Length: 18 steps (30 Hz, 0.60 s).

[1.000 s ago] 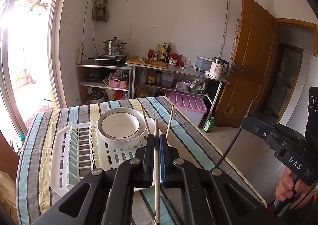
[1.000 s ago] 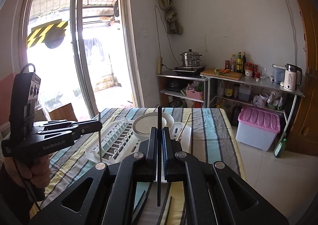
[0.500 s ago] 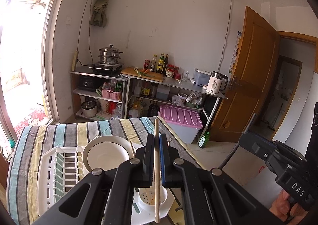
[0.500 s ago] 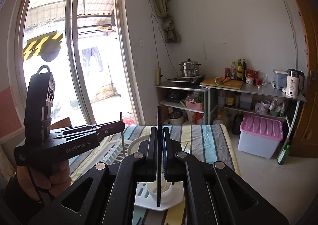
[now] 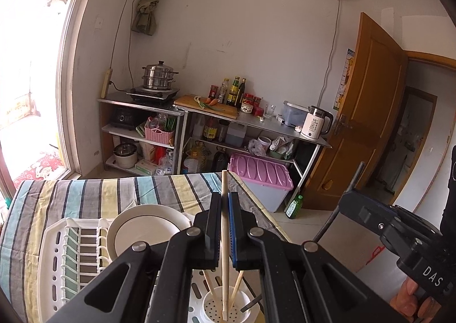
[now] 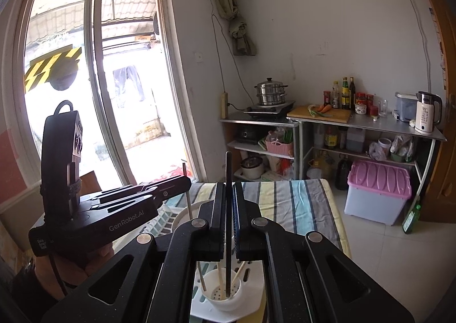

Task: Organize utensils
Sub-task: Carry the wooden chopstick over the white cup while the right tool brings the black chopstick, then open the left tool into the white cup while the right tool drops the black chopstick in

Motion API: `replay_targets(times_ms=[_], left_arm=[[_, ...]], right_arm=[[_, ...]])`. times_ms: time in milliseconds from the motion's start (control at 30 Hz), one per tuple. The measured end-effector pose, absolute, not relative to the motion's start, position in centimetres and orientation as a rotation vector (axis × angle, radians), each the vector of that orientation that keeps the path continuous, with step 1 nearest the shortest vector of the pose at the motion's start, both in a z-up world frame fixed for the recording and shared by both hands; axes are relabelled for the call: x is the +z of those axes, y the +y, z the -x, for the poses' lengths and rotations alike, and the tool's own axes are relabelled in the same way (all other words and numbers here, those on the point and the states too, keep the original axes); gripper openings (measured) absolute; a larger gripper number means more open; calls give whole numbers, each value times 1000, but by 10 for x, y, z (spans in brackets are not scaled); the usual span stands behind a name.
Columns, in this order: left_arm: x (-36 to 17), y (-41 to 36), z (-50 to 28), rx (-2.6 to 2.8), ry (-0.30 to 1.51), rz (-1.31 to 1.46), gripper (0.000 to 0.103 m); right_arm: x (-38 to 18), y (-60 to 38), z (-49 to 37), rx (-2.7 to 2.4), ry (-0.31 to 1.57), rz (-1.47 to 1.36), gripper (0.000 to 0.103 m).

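My left gripper [image 5: 225,200] is shut on a light wooden chopstick [image 5: 225,240] held upright, its lower tip inside the white perforated utensil cup [image 5: 228,307] of the dish rack [image 5: 54,260]. Two more wooden chopsticks lean in the cup. My right gripper [image 6: 228,192] is shut on a black chopstick [image 6: 228,223], also upright with its tip in the same cup [image 6: 223,293]. Each gripper shows in the other's view: the left one [image 6: 182,183] and the right one [image 5: 356,180].
A white bowl [image 5: 145,234] stands in the dish rack on the striped tablecloth [image 5: 85,192]. Behind the table stand metal shelves [image 5: 176,129] with a steamer pot, bottles and a kettle, and a pink-lidded bin [image 5: 260,180]. A window is at the left.
Both grippers have risen and tilted over the rack's corner. Both held chopsticks have come down upright, with their tips now in the utensil cup.
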<state>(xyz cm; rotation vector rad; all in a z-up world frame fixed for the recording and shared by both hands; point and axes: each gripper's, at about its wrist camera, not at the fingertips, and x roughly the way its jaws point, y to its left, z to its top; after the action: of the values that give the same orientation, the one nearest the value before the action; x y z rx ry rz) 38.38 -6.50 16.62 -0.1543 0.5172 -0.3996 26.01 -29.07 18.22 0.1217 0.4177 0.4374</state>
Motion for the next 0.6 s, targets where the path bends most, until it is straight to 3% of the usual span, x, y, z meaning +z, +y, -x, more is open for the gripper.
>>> replay_targets(times_ms=[600], left_arm=[[102,-63,-405,-361,613,143,5]], right_arm=[[137,-296,-287,415,526,-152,4]])
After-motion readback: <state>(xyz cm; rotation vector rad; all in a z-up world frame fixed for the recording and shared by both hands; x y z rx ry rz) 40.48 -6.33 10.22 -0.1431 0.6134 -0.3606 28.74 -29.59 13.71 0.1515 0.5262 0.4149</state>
